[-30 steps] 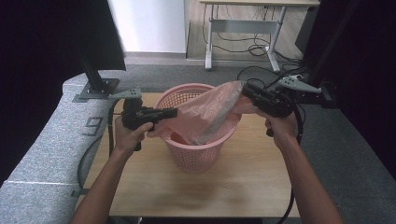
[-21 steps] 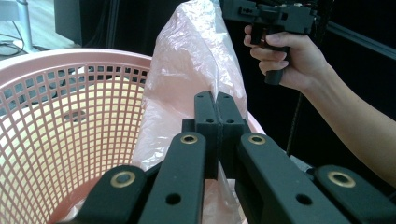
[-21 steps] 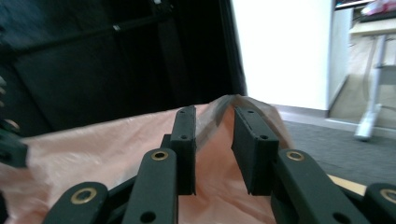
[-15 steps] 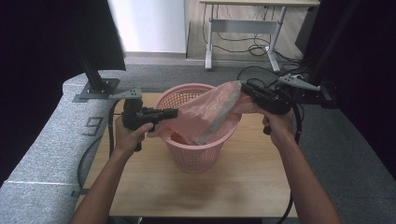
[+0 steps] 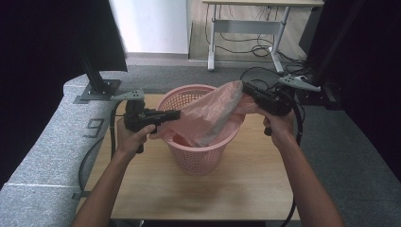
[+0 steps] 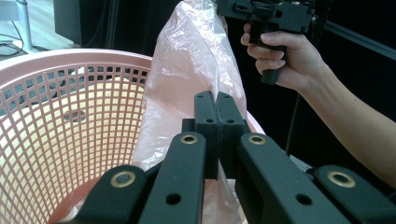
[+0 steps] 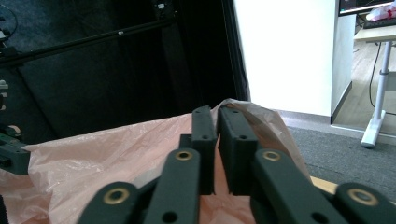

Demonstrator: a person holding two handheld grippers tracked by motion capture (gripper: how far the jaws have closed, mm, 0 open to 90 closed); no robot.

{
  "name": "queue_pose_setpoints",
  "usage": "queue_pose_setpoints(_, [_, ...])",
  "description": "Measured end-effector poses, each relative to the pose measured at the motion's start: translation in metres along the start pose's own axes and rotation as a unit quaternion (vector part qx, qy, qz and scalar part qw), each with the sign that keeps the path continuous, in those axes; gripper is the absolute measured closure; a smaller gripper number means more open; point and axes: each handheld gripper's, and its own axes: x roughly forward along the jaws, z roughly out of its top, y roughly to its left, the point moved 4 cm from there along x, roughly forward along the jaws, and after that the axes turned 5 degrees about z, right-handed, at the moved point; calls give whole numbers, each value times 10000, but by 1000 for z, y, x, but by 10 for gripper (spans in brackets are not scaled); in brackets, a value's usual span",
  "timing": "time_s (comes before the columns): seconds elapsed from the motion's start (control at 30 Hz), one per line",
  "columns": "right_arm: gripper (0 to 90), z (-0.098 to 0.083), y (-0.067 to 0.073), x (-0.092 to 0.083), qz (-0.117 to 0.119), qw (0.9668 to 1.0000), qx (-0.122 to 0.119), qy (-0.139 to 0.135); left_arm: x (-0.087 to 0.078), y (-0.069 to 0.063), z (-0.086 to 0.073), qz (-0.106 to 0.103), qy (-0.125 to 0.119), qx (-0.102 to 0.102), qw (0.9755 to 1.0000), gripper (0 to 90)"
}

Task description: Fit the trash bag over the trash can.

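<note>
Item: pink plastic bag point(image 5: 215, 116), thin and see-through, stretched across the mouth of a pink mesh basket point(image 5: 198, 149). The basket stands on a wooden table point(image 5: 246, 189); the bag's lower part hangs inside it, while the upper edge is lifted over the far right rim.

Left gripper point(image 5: 171, 115): held at the basket's left rim, jaws pressed fully together on a fold of the bag. In the left gripper view the pads point(image 6: 217, 126) are seen meeting with film pinched between them.

Right gripper point(image 5: 246, 89): raised at the bag's highest corner, above the right rim. Its jaws have just been closing and are now drawn narrow; in the right gripper view the bag's edge point(image 7: 243, 109) is seen caught between the pads, with a slim gap left at their tips.

Step in hand, as judged: the bag is being lined into the basket, its mouth gripped at two opposite points. The next move is judged to call for the two grips to be drawn apart and lowered, so that the edge can be folded over the rim without the film being torn.

Views compared: the whole span of the bag and both forearms are given by the high view. The basket's lattice wall point(image 6: 70, 121) and the right hand point(image 6: 285, 60) are given by the left gripper view. A white wall panel point(image 7: 285, 51) and a desk leg point(image 7: 378, 102) are given by the right gripper view.
</note>
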Motion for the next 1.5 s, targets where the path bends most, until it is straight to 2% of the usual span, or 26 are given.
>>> queue_pose_setpoints(0.13, [895,1,1,-1,42,10000,-62,-39,-1,1,0,-7,-38,-42,10000,896])
queue_pose_setpoints(0.3, [896,0,2,-4,28,9999,-148,-41,-6,4,2,10,-213,-162,9996,893])
queue_pose_setpoints(0.47, [897,-3,0,-7,-1,9998,-210,4,-9,6,4,105,-325,-221,9992,895])
queue_pose_setpoints(0.6, [898,-7,-1,-7,-5,9997,-230,112,-10,9,7,149,-555,-346,9977,896])
queue_pose_setpoints(0.8, [899,-11,1,-14,184,9992,-330,139,-15,20,10,108,-882,-690,9937,897])
queue_pose_setpoints(0.87, [899,-13,-1,-18,133,9992,-348,164,-19,25,12,67,-1053,-853,9908,897])
queue_pose_setpoints(0.9, [899,-14,-3,-20,122,9993,-310,184,-23,28,12,-5,-1166,-985,9883,897])
queue_pose_setpoints(0.93, [899,-15,-6,-22,126,9994,-259,169,-25,31,12,-39,-1215,-1052,9870,897])
queue_pose_setpoints(0.97, [899,-17,-9,-24,172,9996,-189,128,-27,33,12,-43,-1211,-1072,9868,897])
queue_pose_setpoints(1.03, [898,-18,-11,-28,378,9993,10,11,-27,34,11,-23,-1175,-1048,9875,897])
queue_pose_setpoints(1.17, [893,-16,-3,-30,433,9989,-190,-36,-22,32,9,-81,-1080,-976,9893,897])
queue_pose_setpoints(1.27, [751,-12,4,-26,498,9985,-237,-73,-18,28,8,-110,-1010,-889,9909,897])
queue_pose_setpoints(1.43, [663,-8,9,-16,564,9982,-132,-125,-14,22,8,-152,-921,-811,9923,897])
queue_pose_setpoints(1.5, [639,-7,10,-13,516,9985,-95,-149,-13,21,7,-158,-870,-769,9931,897])
